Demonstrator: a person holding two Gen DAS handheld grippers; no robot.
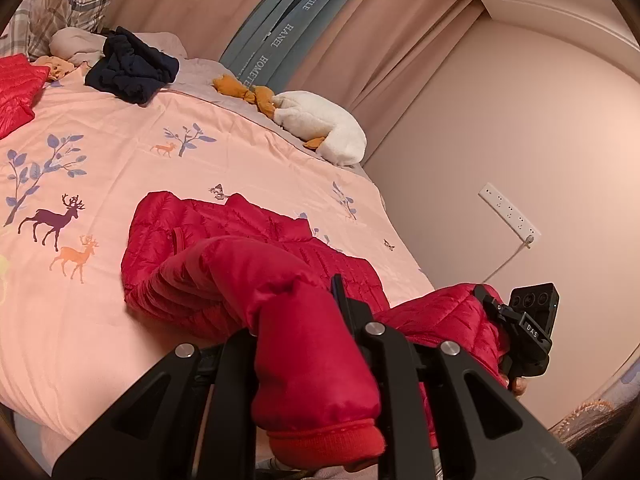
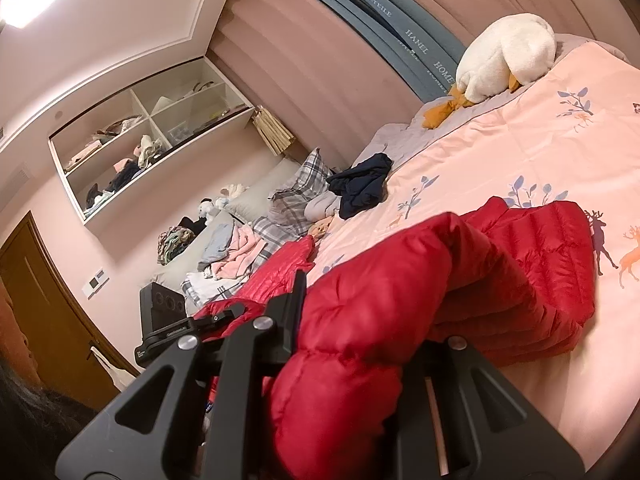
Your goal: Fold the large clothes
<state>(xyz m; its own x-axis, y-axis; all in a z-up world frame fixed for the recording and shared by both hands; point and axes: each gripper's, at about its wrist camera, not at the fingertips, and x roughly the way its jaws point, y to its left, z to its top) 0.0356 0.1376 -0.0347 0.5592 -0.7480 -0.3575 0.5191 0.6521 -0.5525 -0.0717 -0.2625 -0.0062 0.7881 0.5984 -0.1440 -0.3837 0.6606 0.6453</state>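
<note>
My left fingers (image 1: pixel 336 292) are clenched on a sleeve of the red down jacket (image 1: pixel 224 248); the padded sleeve runs between them and its knitted cuff (image 1: pixel 328 440) hangs down at the near edge of the left view. My right fingers (image 2: pixel 300 280) are likewise clamped on the jacket (image 2: pixel 532 264), a puffy quilted fold bulging out between them toward the lens. In the left view my right gripper's body (image 1: pixel 524 332) shows at the far end of the raised red fabric, so both grips hold the garment up off the bed's near edge, while the rest of the jacket lies crumpled on the pink bedspread (image 1: pixel 120 152), which is printed with deer and blue branches.

Farther out on the bed, a dark navy garment (image 1: pixel 132 66) lies in a heap near the plaid pillows (image 1: pixel 60 12), with a grey cloth (image 1: pixel 74 44) just beside it. Another red quilted piece (image 1: pixel 16 88) lies at the left edge of the left view. A white plush goose (image 1: pixel 320 128) with orange feet lies along the bed's far side, next to the pink curtains (image 1: pixel 380 40). In the right view, open wall shelves (image 2: pixel 148 136) hold piled clothes, and a brown door (image 2: pixel 44 316) stands at the left.
</note>
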